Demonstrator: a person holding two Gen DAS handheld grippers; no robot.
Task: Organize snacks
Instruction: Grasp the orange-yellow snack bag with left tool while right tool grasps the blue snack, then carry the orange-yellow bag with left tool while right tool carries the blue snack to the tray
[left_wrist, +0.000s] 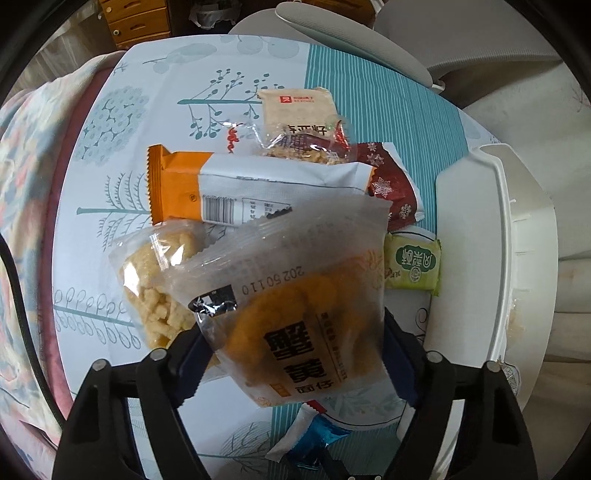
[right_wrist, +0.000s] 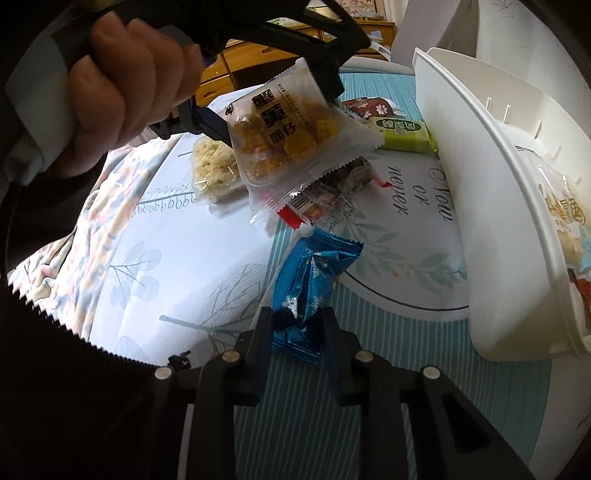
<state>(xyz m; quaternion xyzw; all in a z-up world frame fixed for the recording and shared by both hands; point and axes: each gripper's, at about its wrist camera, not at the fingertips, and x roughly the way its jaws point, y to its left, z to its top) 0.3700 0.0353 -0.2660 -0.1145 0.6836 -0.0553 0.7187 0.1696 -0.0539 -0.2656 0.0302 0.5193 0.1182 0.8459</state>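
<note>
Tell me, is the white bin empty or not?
Not empty. The right wrist view shows snack packets inside the white bin.

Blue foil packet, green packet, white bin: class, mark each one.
blue foil packet (right_wrist: 314, 291), right wrist view, crinkled middle.
green packet (left_wrist: 415, 264), left wrist view, printed front.
white bin (right_wrist: 476, 221), right wrist view, outer side wall.

- Clear glossy plastic snack packet
- Shiny crinkled blue foil wrapper
- Smooth white plastic bin
- Printed smooth tablecloth
- Matt black plastic grippers
</note>
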